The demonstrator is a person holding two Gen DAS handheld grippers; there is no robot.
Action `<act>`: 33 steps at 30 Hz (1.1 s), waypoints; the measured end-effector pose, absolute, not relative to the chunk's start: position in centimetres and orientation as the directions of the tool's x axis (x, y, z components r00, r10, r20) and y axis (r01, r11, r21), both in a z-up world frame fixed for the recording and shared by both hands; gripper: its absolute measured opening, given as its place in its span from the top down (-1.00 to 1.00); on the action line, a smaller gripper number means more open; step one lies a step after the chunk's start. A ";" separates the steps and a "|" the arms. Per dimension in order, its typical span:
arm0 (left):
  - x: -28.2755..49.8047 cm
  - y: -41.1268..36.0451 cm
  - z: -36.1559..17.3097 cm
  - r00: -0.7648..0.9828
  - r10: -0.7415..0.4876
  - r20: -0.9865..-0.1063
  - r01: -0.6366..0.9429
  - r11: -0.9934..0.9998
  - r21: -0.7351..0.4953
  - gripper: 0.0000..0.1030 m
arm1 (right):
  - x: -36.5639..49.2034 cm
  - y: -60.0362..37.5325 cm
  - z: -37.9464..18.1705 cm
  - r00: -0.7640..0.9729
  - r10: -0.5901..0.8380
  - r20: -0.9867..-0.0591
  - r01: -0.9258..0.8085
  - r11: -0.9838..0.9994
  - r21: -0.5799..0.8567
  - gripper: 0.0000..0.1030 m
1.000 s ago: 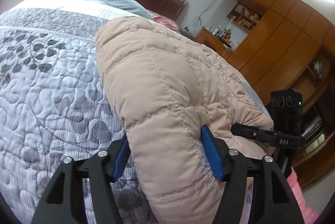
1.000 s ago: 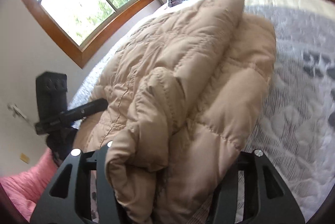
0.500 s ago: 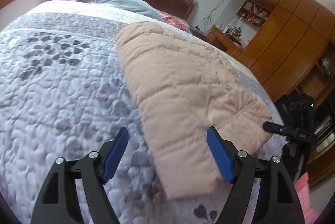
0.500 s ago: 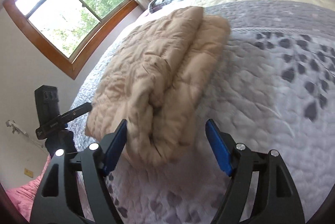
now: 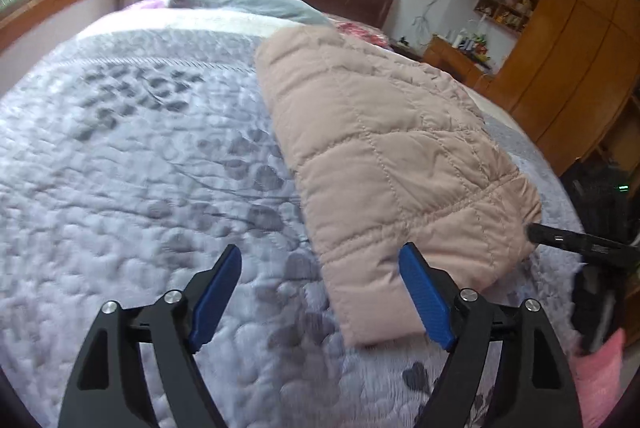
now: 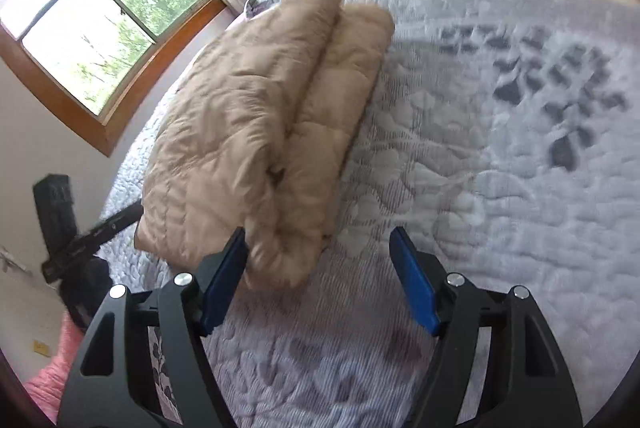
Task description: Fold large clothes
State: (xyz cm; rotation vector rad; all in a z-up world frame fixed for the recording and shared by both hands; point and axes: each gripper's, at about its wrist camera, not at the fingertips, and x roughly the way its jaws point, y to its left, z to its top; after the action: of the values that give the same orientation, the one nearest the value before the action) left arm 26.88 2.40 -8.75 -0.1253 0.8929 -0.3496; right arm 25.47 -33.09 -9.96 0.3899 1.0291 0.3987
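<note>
Grey quilted bedspread [image 5: 132,164] is covering the bed, and the beige padded coat [image 5: 384,156] is lying on it, folded lengthwise into a long narrow bundle. The left gripper [image 5: 320,292] is hovering near its close end; its jaws have just been opening and are standing spread, with only the coat's corner between them, untouched. The right gripper [image 6: 318,276] is also spreading its jaws wide; its left pad is just beside the coat [image 6: 272,116], not pinching it. I think the next fold is crosswise. To do it well, each gripper should be taking one near corner through all layers, lifting together and laying the end evenly onto the far end.
</note>
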 end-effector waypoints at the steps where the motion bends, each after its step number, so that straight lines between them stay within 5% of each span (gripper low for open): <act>1: 26.7 2.4 -8.4 0.580 -0.324 -0.747 0.233 0.945 -0.229 -0.65 | 24.9 -32.8 -9.2 0.466 0.467 -0.752 -0.131 0.876 0.463 -0.74; 5: 24.3 2.3 -6.6 0.604 -0.221 -0.766 0.173 0.974 -0.144 -0.84 | 21.3 -31.1 -5.9 0.532 0.351 -0.771 -0.134 0.933 0.333 -0.92; 12: 19.6 1.7 -3.6 0.684 -0.106 -0.721 0.128 0.992 -0.024 -0.92 | 17.0 -28.0 -3.3 0.573 0.221 -0.789 -0.095 0.974 0.203 -0.93; 33: 11.3 1.9 -0.4 0.730 -0.069 -0.680 0.105 0.994 0.012 -0.92 | 9.6 -24.7 -1.0 0.603 0.118 -0.789 -0.005 0.990 0.144 -0.93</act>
State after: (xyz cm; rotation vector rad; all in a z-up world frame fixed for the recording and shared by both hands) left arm 11.30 1.95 -0.43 0.0510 0.7459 -0.0961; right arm 9.64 -24.74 -1.05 0.1320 0.9218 0.0714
